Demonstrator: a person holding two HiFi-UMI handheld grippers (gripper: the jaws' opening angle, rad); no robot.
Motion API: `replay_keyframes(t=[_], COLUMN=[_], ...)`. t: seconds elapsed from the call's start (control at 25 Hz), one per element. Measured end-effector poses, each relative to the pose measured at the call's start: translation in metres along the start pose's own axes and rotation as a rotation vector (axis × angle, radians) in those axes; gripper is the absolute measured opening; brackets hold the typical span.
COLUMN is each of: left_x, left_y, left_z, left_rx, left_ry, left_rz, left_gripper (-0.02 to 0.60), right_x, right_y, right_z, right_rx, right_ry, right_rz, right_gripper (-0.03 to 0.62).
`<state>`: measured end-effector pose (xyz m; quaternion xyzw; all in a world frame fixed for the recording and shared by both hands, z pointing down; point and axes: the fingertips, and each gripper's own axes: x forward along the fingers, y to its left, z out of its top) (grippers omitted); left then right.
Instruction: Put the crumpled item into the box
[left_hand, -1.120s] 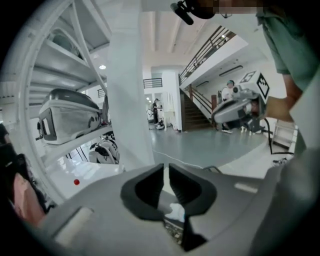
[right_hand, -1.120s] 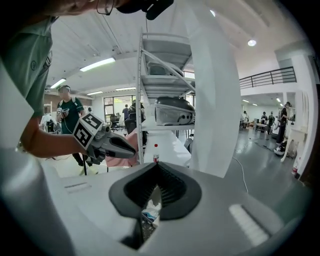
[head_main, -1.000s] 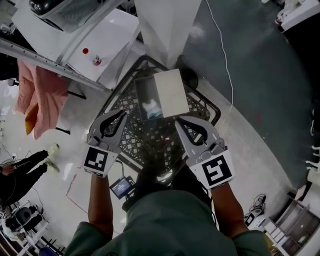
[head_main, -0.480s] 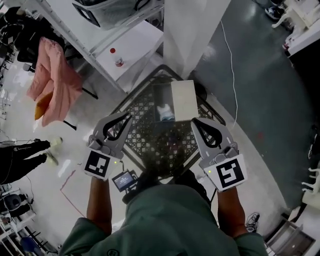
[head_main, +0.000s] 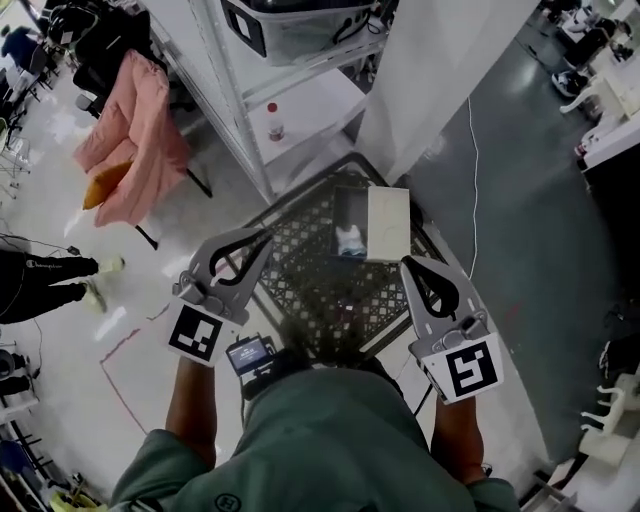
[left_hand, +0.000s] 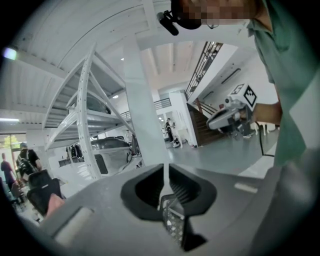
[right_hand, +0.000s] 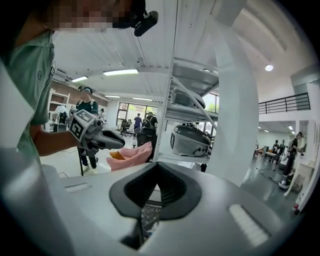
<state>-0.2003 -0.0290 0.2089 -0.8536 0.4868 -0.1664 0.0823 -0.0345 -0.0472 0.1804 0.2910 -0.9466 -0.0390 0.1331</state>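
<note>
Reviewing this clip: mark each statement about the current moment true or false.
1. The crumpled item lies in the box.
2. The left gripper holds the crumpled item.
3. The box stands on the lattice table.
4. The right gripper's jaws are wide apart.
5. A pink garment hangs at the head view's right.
1. True: the crumpled item lies inside the open box.
2. False: the left gripper is shut on nothing and held apart from the box.
3. True: the box stands on the black lattice table.
4. False: the right gripper has its jaws together, with nothing between them.
5. False: the pink garment hangs at the head view's left.
</note>
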Motion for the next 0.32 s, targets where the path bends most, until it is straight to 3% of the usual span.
replay_keyframes(t=[0.32], left_x=[-0.042], left_y=[0.009], left_z=[-0.008], left_rx=[-0.024], left_ry=[-0.008], left_rz=[0.04], left_gripper=[0.032], right_x=[-0.004], right_y=[0.042], right_z=[0.003], right_rx=[-0.068], right_ry=[0.058], right_rz=[0.054], right_gripper=[0.005])
